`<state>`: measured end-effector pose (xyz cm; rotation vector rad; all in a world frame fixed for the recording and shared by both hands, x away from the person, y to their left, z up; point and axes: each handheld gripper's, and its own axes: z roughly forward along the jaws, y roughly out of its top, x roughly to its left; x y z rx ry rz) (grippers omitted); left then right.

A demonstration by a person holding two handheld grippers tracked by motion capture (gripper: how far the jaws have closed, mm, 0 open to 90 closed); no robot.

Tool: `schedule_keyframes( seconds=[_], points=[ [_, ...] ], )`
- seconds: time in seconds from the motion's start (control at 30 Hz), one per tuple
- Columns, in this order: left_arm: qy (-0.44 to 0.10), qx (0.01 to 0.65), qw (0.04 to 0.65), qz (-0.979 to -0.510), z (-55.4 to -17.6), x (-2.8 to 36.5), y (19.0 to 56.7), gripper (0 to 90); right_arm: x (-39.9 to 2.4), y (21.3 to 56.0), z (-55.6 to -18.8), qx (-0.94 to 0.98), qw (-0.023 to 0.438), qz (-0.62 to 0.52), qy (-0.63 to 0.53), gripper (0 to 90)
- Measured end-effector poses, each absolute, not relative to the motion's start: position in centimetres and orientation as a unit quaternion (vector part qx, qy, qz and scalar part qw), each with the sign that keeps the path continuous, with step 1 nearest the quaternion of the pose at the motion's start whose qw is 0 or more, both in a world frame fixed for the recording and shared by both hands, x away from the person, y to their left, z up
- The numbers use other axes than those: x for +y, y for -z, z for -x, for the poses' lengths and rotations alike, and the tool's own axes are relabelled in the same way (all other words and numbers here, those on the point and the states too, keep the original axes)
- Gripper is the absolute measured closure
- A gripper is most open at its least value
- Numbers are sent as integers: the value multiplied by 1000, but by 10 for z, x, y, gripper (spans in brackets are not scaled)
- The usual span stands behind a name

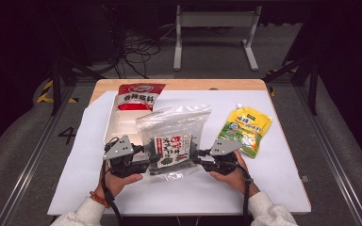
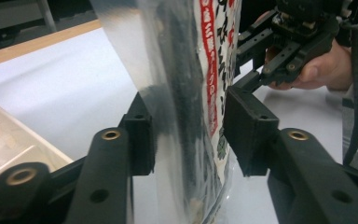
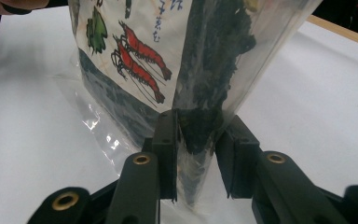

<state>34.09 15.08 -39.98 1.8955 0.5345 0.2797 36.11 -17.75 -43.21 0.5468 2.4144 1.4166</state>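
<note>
A clear plastic bag of dark dried seaweed (image 1: 172, 136), with a white label showing red shrimp and red writing, is held up between my two grippers over the middle of the table. My left gripper (image 1: 151, 160) grips its left side. In the left gripper view the bag (image 2: 186, 93) fills the space between the jaws of the left gripper (image 2: 189, 135), both pads against it. My right gripper (image 1: 195, 157) is shut on the bag's right edge. The right gripper view has the dark contents (image 3: 205, 70) pinched in the right gripper (image 3: 196, 154).
A red and white packet (image 1: 139, 96) leans on a shallow pale tray (image 1: 115, 125) at the back left. A yellow-green spouted pouch (image 1: 245, 129) lies at the right. A white sheet (image 1: 273, 188) covers the wooden table. A white frame (image 1: 214, 28) stands on the floor behind.
</note>
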Motion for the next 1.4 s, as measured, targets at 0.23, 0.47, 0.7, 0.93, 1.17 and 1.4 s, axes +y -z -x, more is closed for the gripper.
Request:
schedule_keyframes(
  seconds=[0.23,0.47,0.7,0.93,1.17,1.4],
  points=[
    [-105,196,537,-813,-339,153,397,720,-176,431,-360,837,146,-195,-491,676],
    [-123,199,520,-821,-342,150,398,543,-175,426,-359,832,151,-198,-495,641],
    [-108,194,541,-811,-345,149,397,573,-172,426,-358,832,147,-196,-498,640],
    [-89,175,561,-804,-344,147,394,744,-172,425,-360,828,150,-211,-498,565],
    [-77,179,578,-792,-344,152,391,764,-173,418,-356,825,156,-217,-498,421],
    [-99,163,582,-790,-343,160,377,766,-188,411,-350,831,145,-243,-479,298]
  ],
)
